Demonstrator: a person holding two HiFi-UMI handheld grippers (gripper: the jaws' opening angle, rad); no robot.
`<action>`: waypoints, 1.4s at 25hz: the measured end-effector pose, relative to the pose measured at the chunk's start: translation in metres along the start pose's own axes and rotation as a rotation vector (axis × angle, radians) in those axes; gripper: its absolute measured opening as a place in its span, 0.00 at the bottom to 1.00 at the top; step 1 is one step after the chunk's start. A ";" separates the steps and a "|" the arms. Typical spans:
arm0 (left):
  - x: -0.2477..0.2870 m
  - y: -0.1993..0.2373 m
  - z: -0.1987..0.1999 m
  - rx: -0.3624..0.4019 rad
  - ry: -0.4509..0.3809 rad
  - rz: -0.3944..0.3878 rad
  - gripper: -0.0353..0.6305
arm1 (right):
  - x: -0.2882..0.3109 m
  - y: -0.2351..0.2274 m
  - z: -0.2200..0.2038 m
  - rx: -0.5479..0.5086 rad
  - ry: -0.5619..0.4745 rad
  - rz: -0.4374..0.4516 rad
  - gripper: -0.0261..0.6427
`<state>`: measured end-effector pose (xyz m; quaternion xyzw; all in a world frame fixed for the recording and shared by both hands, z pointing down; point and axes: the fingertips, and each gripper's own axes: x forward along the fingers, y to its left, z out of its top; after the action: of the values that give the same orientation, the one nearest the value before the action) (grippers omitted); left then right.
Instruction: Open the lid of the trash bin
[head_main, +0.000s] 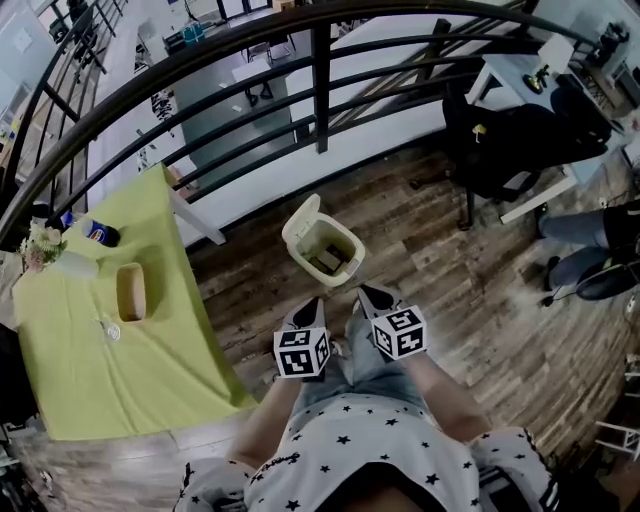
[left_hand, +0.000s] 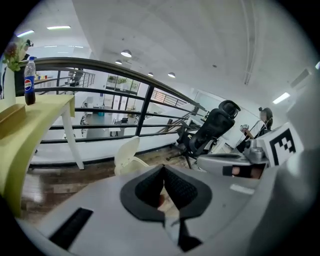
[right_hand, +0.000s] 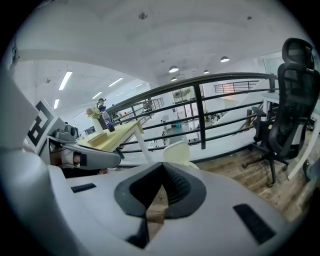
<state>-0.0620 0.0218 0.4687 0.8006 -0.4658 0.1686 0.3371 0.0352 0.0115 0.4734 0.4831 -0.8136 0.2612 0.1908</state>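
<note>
While the person is holding both grippers close to the body, the left gripper (head_main: 308, 303) and the right gripper (head_main: 372, 293) are hovering side by side, each with its jaws pressed together on nothing. Just ahead of them on the wooden floor, the trash bin (head_main: 298, 248) is standing with its lid (head_main: 302, 214) raised at the far side. The opening step is looking done, so nothing is calling for a grasp. A green-covered bench (head_main: 70, 340) is lying off to the left gripper's left, and a railing (head_main: 320, 80) is running beyond the bin.
</note>
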 end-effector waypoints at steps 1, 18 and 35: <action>-0.002 -0.001 0.002 -0.002 -0.002 -0.001 0.07 | -0.005 0.002 0.003 -0.002 -0.007 0.001 0.03; -0.045 -0.007 0.031 0.025 -0.088 -0.013 0.07 | -0.058 0.029 0.046 0.003 -0.150 0.012 0.03; -0.060 -0.003 0.030 0.041 -0.111 -0.012 0.07 | -0.073 0.040 0.048 0.052 -0.201 0.018 0.03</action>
<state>-0.0916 0.0401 0.4112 0.8182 -0.4754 0.1315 0.2954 0.0301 0.0480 0.3845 0.5044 -0.8258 0.2341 0.0936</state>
